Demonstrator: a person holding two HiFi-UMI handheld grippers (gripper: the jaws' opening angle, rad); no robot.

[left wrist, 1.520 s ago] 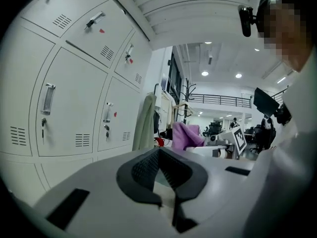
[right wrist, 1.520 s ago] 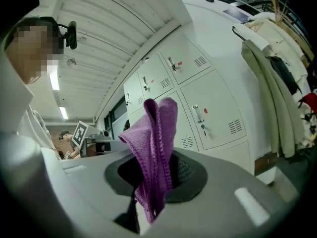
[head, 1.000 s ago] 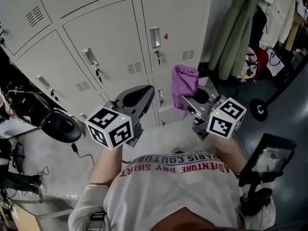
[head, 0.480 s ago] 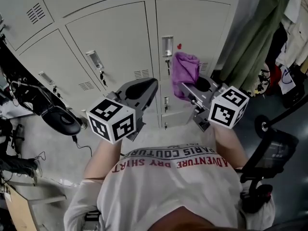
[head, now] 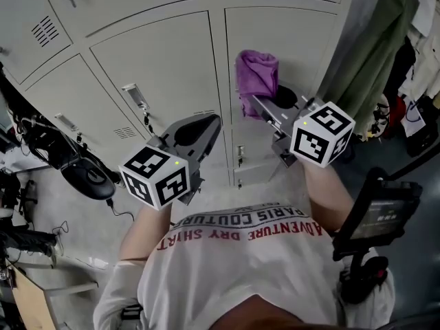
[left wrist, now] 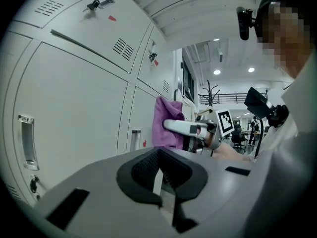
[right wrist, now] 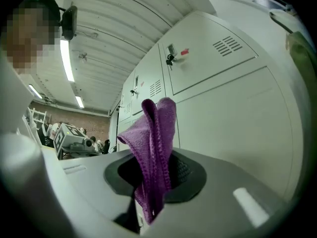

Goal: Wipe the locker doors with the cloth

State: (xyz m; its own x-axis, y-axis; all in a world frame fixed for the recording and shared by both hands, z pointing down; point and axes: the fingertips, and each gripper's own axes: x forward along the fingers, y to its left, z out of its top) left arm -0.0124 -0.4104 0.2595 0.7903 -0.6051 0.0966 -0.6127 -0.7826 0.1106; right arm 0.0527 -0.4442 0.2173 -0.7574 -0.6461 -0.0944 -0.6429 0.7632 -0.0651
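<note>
Cloth (right wrist: 157, 143): purple, soft, nubbly pile fabric. Locker doors (head: 168, 57): smooth, satin-painted pale grey sheet metal, with shiny metal handles (left wrist: 26, 138). Left gripper (left wrist: 161, 172): matt grey plastic shell, ribbed black pads.

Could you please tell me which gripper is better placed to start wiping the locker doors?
Right. The right gripper is shut on the purple terry cloth and holds it high in front of the pale grey metal locker door. The left gripper sits lower, jaws together on nothing.
</note>
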